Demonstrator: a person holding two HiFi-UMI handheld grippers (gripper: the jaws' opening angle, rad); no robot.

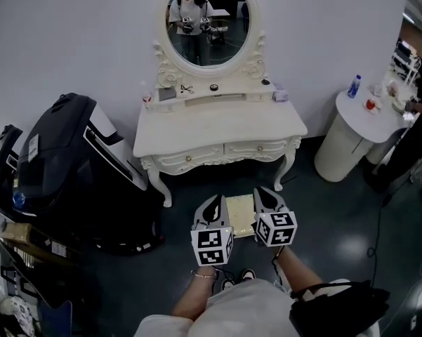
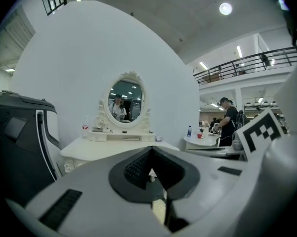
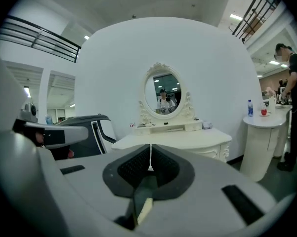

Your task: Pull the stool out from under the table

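Note:
A cream square stool seat (image 1: 241, 215) stands on the dark floor in front of the white vanity table (image 1: 218, 128), clear of its front edge. The two grippers partly cover it. My left gripper (image 1: 214, 201) hovers over the seat's left edge and my right gripper (image 1: 262, 190) over its right edge. Both point toward the table. In the left gripper view the left gripper (image 2: 151, 172) has its jaws together with nothing between them. The right gripper (image 3: 150, 169) looks the same in its own view. The stool's legs are hidden.
A big black machine (image 1: 63, 167) fills the floor to the left of the table. A round white side table (image 1: 358, 128) with a bottle (image 1: 353, 86) stands at the right, a person (image 1: 421, 125) beside it. An oval mirror (image 1: 207, 20) tops the vanity.

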